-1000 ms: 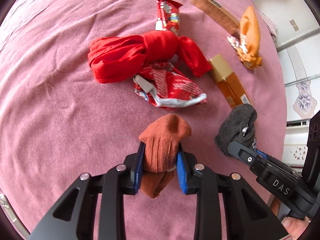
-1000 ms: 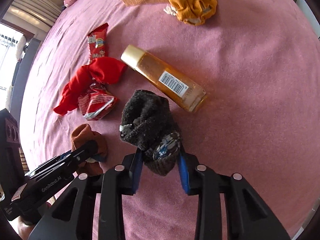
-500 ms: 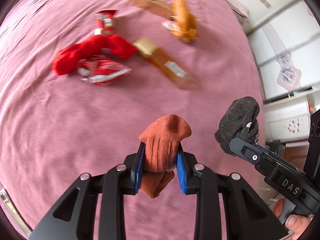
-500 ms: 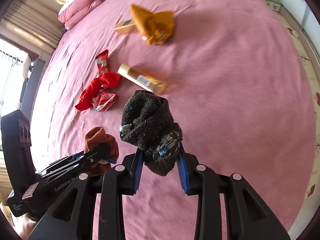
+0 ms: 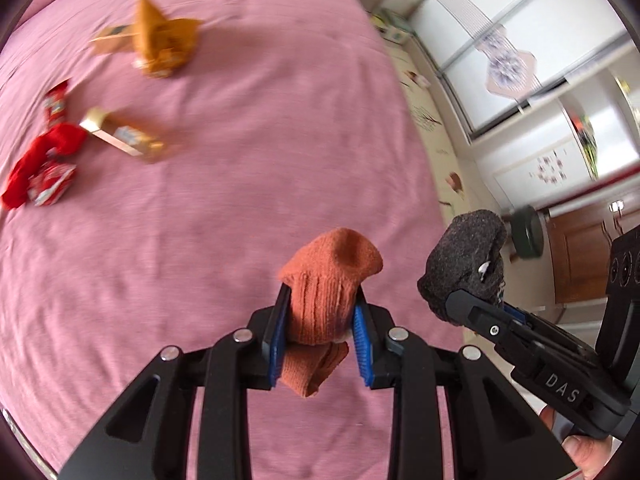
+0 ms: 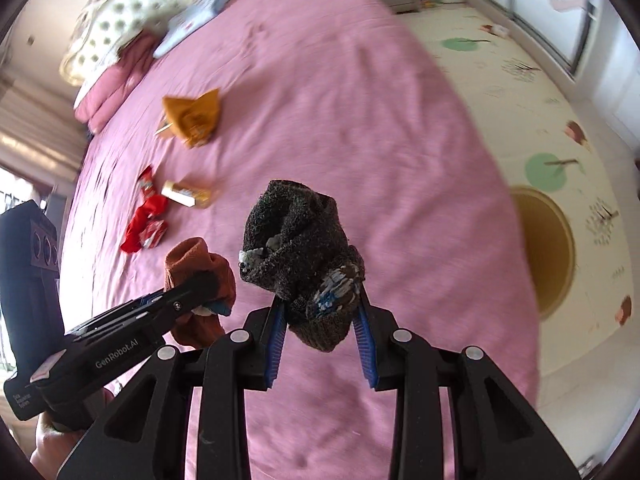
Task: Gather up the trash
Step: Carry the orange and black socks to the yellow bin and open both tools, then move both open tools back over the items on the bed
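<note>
My left gripper [image 5: 320,320] is shut on a rust-orange sock [image 5: 328,280], held up above the pink bed [image 5: 224,220]. My right gripper [image 6: 320,312] is shut on a dark grey sock [image 6: 296,236], also held above the bed; it shows at the right of the left wrist view [image 5: 466,260]. The orange sock shows in the right wrist view [image 6: 200,264]. Left on the bed, far off: a red cloth with red snack wrappers [image 5: 38,164], an amber bottle [image 5: 120,138] and a mustard-yellow cloth [image 5: 164,44] over a cardboard box.
The bed's edge runs down the right side. Beyond it is a patterned cream floor mat [image 6: 560,128] with a round tan basket [image 6: 548,248]. White sliding wardrobe doors [image 5: 520,60] stand at the right. Pillows [image 6: 128,20] lie at the bed's head.
Both grippers have risen and swung right toward the bed's edge with their socks. The items on the bed have shrunk to the far left, and the floor and basket have come into view.
</note>
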`<move>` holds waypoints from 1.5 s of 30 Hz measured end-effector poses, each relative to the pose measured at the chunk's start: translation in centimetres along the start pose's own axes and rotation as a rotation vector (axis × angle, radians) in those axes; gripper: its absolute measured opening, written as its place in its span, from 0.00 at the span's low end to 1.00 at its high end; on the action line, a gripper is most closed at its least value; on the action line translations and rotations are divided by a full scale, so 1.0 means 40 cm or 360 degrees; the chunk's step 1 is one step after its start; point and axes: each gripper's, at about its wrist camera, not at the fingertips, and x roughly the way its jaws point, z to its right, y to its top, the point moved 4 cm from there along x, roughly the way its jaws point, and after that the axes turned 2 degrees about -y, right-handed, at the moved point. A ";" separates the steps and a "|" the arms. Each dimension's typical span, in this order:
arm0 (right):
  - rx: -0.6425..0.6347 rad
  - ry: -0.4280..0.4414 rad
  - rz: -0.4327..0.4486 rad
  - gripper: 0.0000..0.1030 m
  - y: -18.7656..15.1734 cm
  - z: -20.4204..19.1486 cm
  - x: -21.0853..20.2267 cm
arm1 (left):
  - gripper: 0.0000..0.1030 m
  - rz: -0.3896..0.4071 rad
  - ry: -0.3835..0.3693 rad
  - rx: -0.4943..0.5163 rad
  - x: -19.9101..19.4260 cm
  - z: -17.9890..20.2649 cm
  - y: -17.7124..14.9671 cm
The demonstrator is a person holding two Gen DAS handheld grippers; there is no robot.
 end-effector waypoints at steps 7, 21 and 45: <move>0.0192 -0.0047 0.0064 0.30 -0.026 0.196 -0.071 | 0.28 -0.0086 -0.0058 0.0172 0.080 0.195 -0.011; 0.0515 -0.0144 0.0141 0.30 -0.056 0.541 -0.147 | 0.28 -0.0242 -0.0173 0.0432 0.289 0.515 -0.011; 0.0728 -0.0241 0.0268 0.47 0.027 0.754 -0.198 | 0.81 -0.0218 -0.0278 0.0659 0.386 0.731 0.097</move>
